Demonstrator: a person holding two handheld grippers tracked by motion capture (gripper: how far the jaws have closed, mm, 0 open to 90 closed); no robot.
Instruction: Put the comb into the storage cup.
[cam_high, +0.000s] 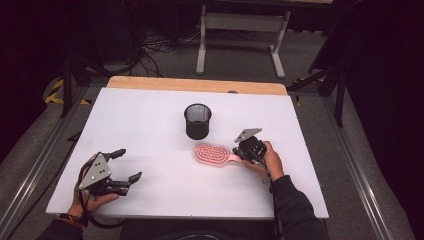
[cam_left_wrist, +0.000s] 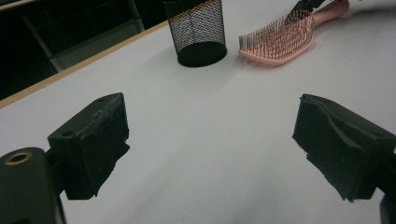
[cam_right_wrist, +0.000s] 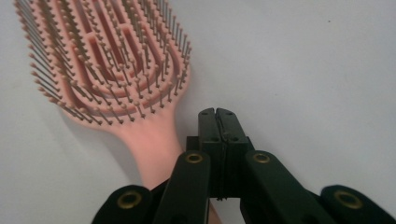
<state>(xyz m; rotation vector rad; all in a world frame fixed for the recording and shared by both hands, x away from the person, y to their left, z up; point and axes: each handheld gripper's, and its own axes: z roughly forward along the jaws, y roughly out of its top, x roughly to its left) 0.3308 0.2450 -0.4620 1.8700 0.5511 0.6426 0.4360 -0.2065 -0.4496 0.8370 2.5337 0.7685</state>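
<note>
The pink plastic hairbrush (cam_high: 214, 153) is lying bristles-up mid-table, its oval head sitting at five o'clock from the black mesh cup (cam_high: 197, 120). The right gripper (cam_high: 248, 145) is sitting at the brush's handle end, jaws pressed flat together beside the handle. The left gripper (cam_high: 126, 165) is resting near the white table's (cam_high: 150, 120) seven o'clock corner, padded jaws gaping wide.

Matt white table (cam_high: 150, 120), black wire-mesh cup (cam_high: 197, 121), smooth pink plastic hairbrush (cam_high: 212, 153).
</note>
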